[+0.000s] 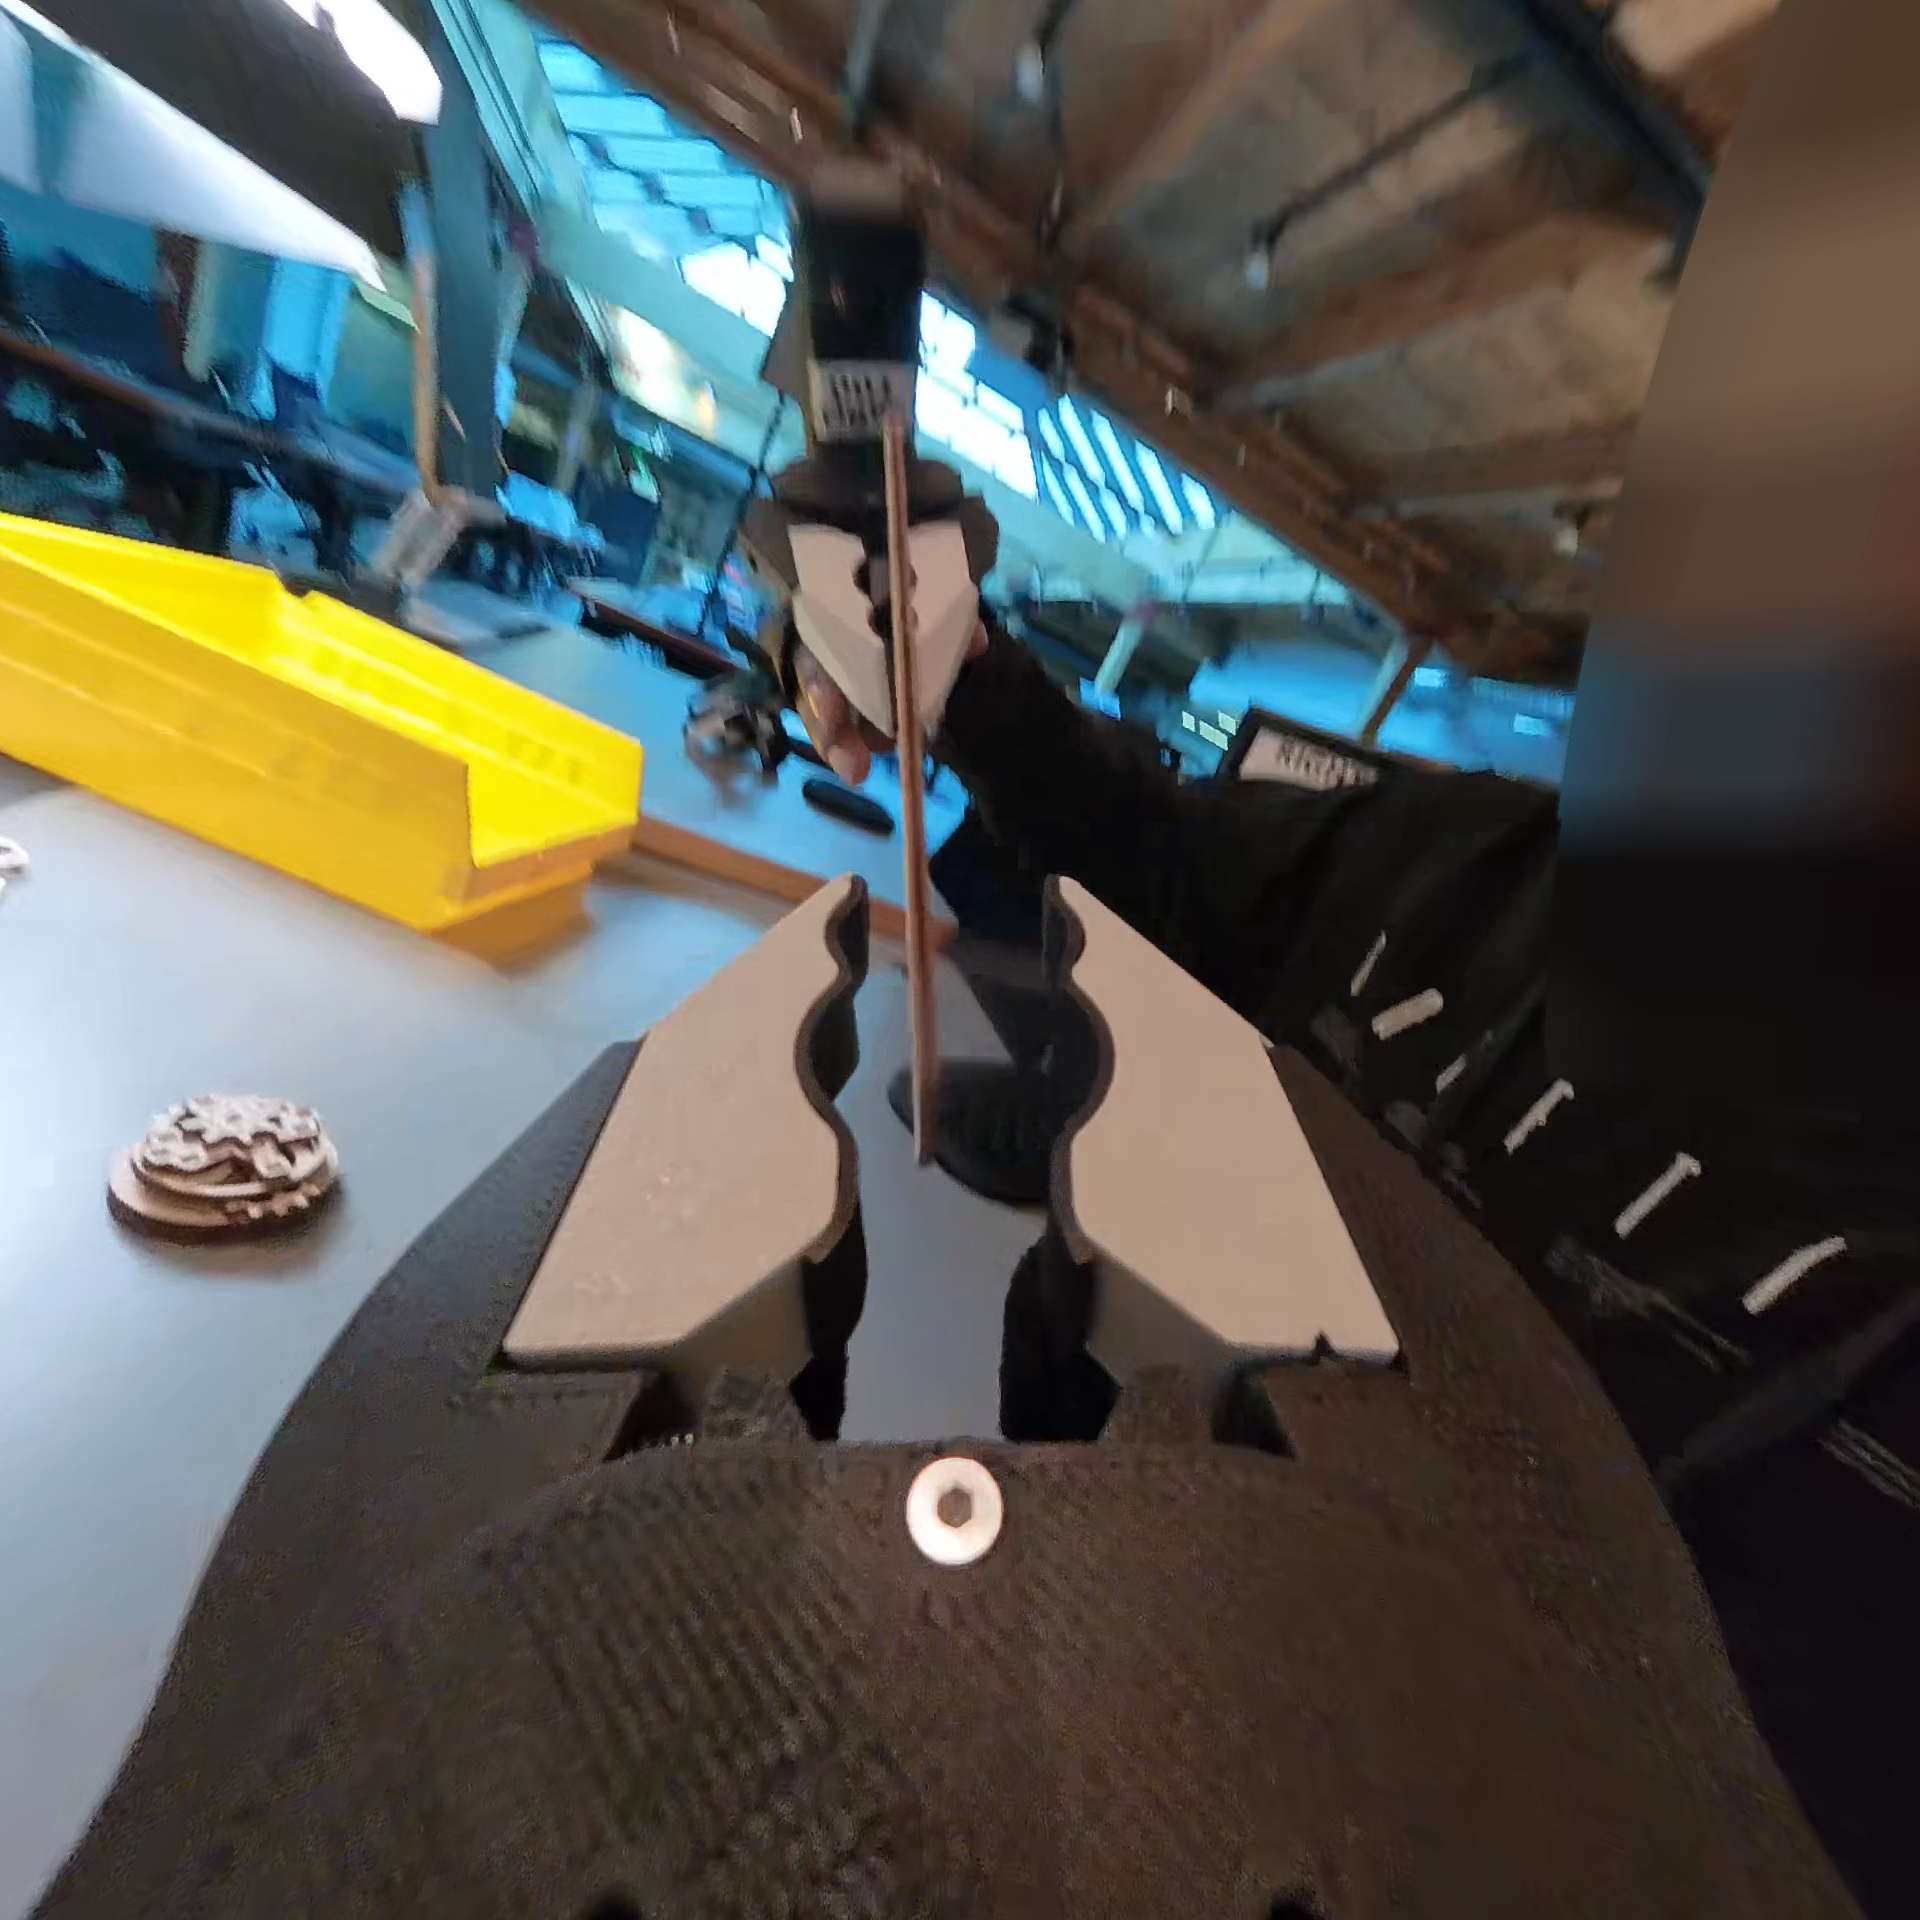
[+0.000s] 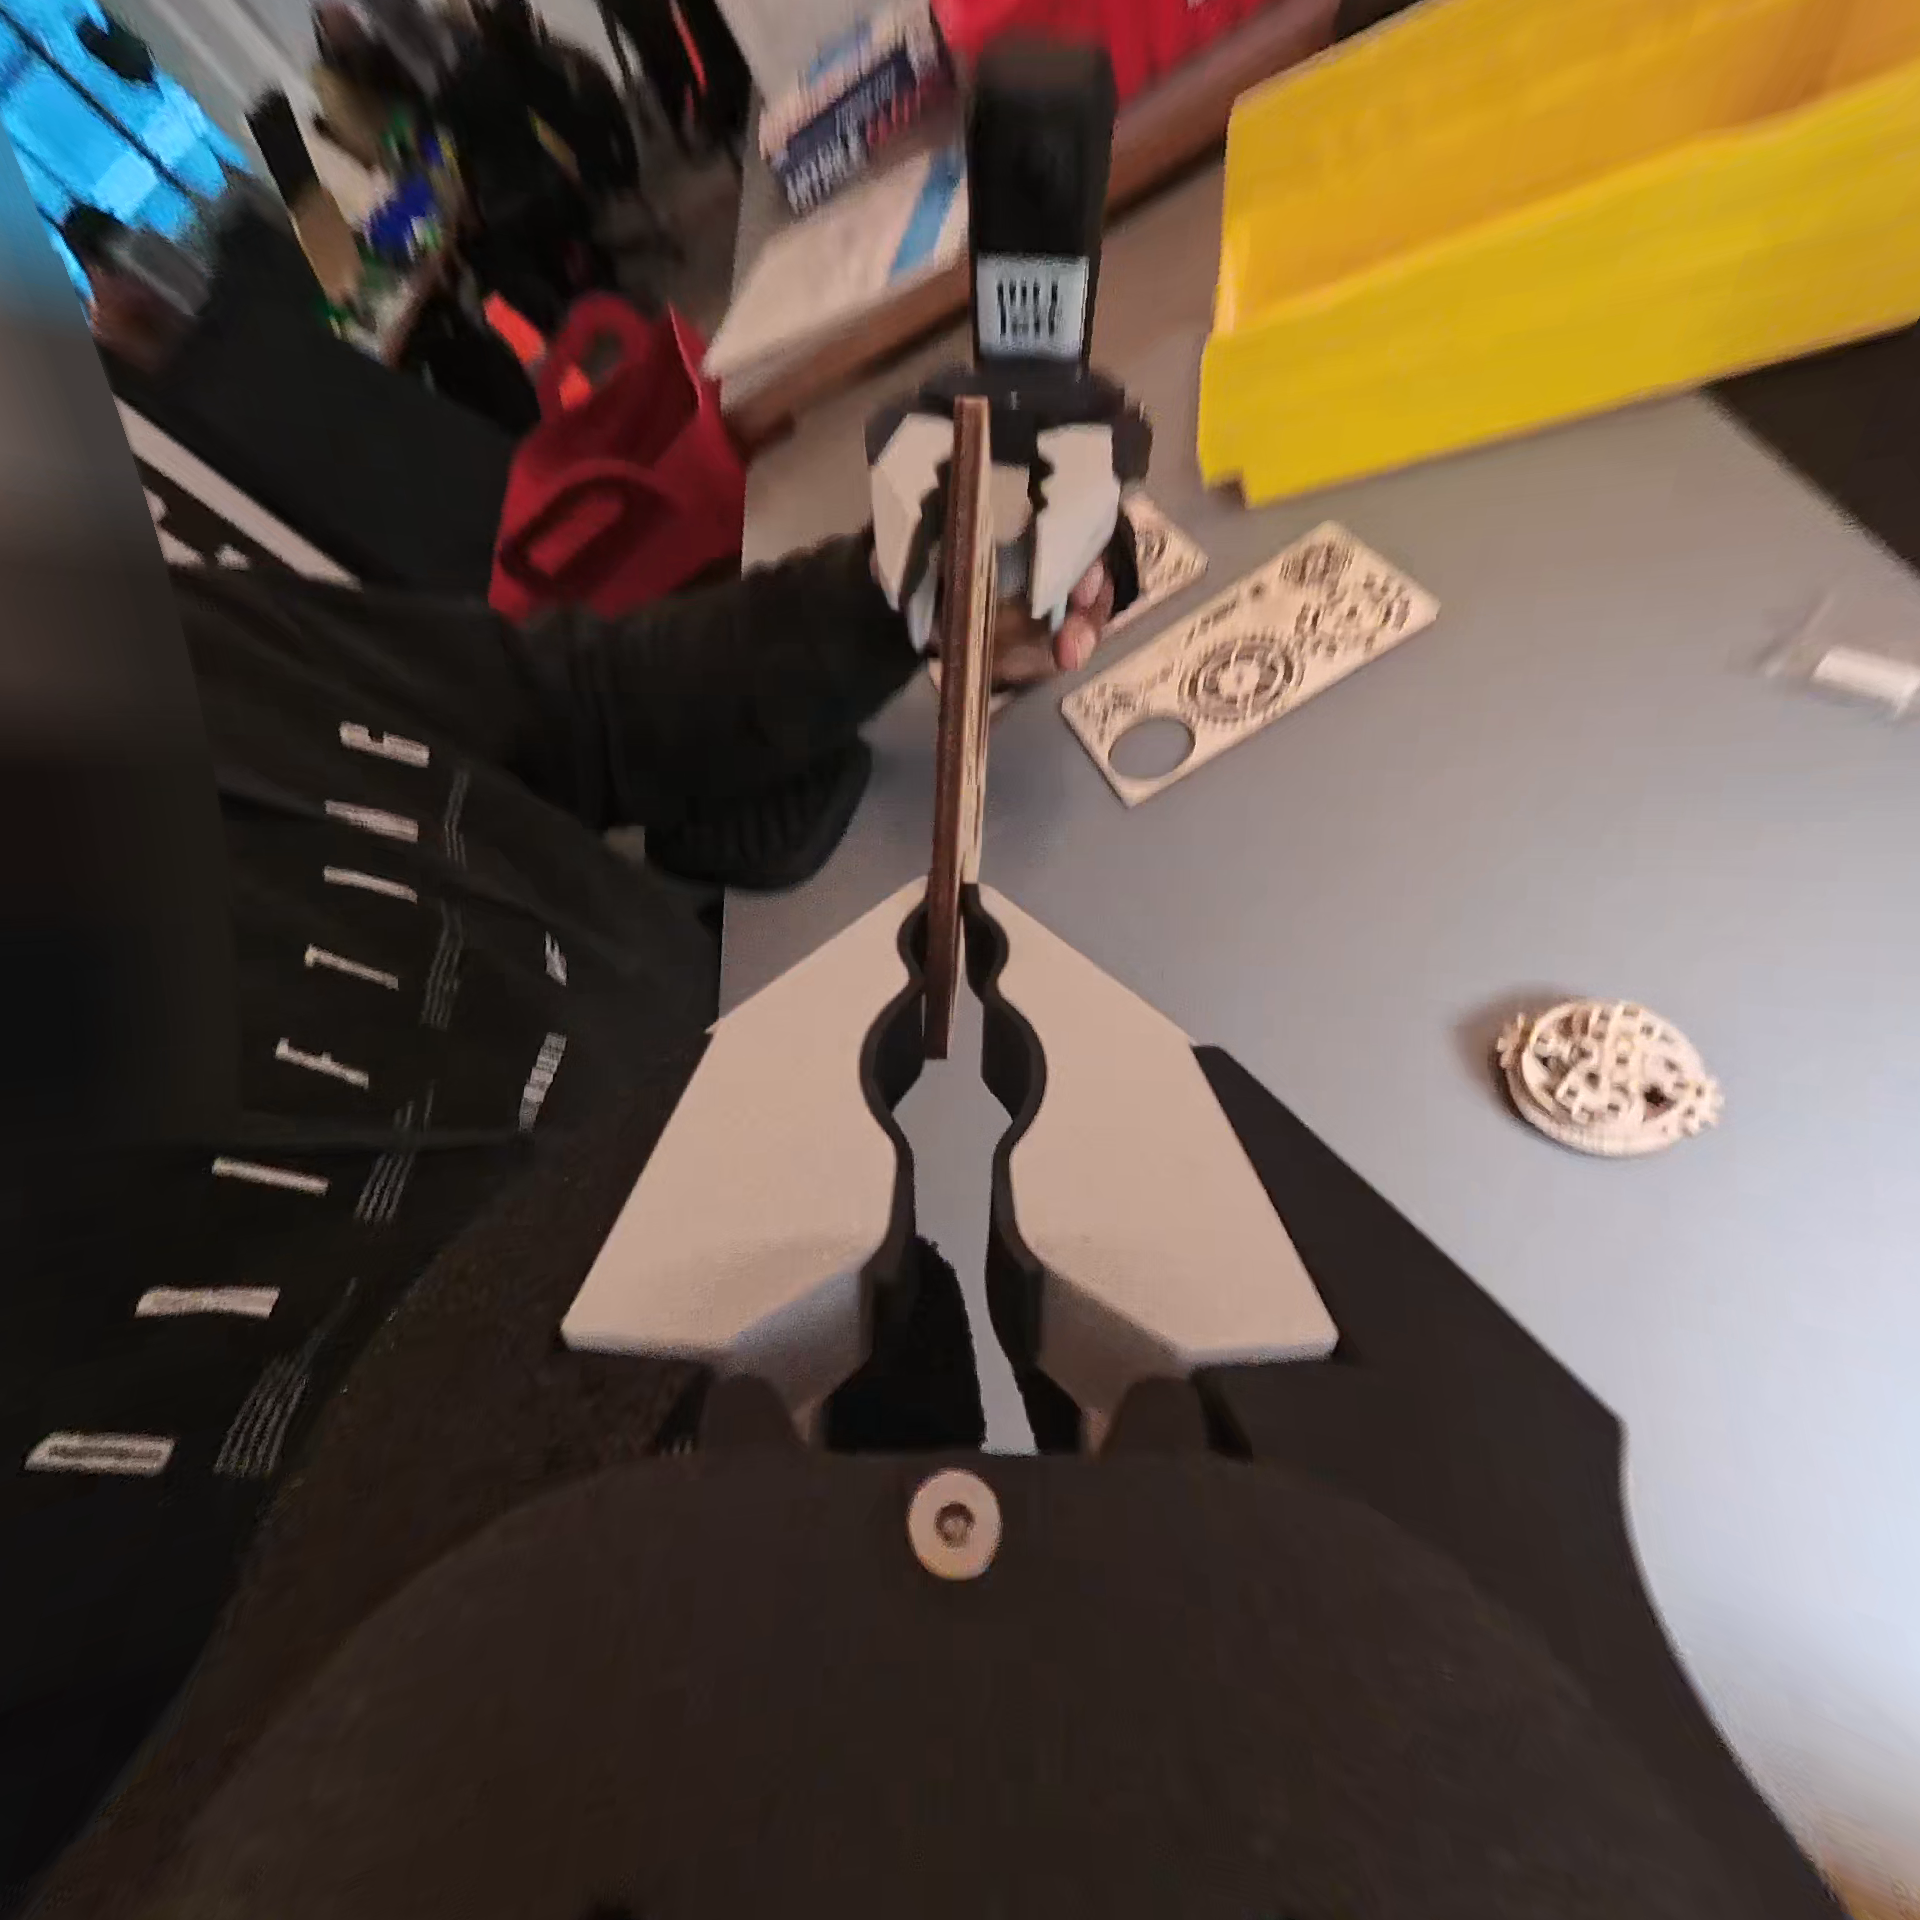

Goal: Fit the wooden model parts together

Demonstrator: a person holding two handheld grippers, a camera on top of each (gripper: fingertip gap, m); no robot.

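Observation:
A thin wooden part sheet (image 1: 909, 831) shows edge-on, held upright in the air between the two grippers. My right gripper (image 2: 951, 904) is shut on the near end of the sheet (image 2: 961, 675). It also shows in the left wrist view (image 1: 891, 634), clamped on the sheet's far end. My left gripper (image 1: 954, 894) is open, and the sheet's end hangs in the gap between its jaws. In the right wrist view the left gripper (image 2: 997, 520) stands open around the sheet's far end. An assembled wooden gear disc (image 1: 223, 1164) (image 2: 1605, 1081) lies on the grey table (image 2: 1351, 935).
Another flat wooden part sheet (image 2: 1247, 665) with gear cut-outs lies on the table, with a second one (image 2: 1164, 551) behind it. A yellow bin (image 1: 312, 727) (image 2: 1558, 239) stands at the back. A small clear packet (image 2: 1860, 670) lies at the right. A person's black sleeve (image 2: 675, 707) rests at the table edge. Some 11 cm of space lies between my two pairs of fingers. About 20 cm separates my left fingertips from the assembled wooden gear disc (image 1: 223, 1164). It turns up in the right wrist view (image 2: 1576, 1014) as well.

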